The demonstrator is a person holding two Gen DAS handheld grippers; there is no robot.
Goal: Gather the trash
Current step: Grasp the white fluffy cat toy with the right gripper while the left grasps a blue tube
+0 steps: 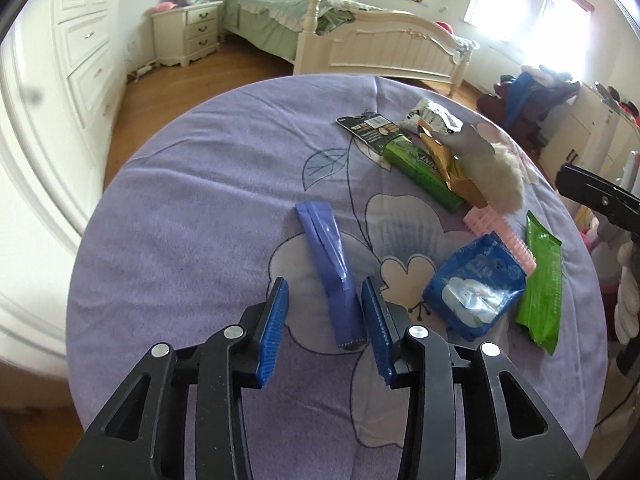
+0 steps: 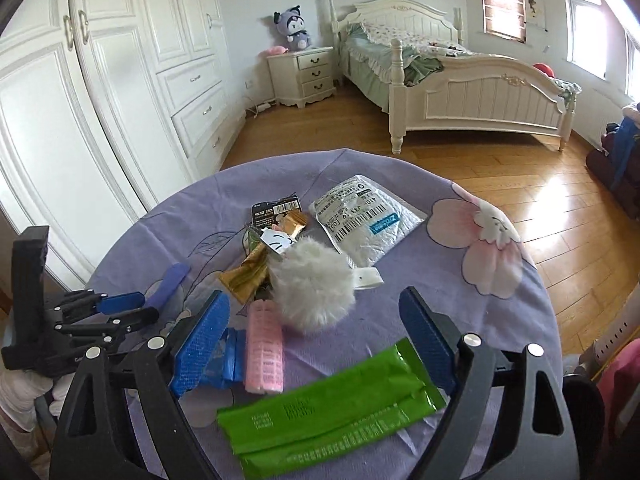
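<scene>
Our left gripper has its jaws apart astride the near end of the purple wrapper, not yet pinching it. Our right gripper gapes wide over the green sachet at the table's near edge. Beyond lie the pink roller, the fluffy pom-pom and the white mailer. Judging by this litter on the tablecloth, we have nearly everything left to collect.

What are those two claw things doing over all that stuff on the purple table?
A person is collecting trash with two handheld grippers. The left gripper straddles a folded purple wrapper, not squeezing it. The right gripper hangs open above a green packet. Nothing is picked up.
</scene>
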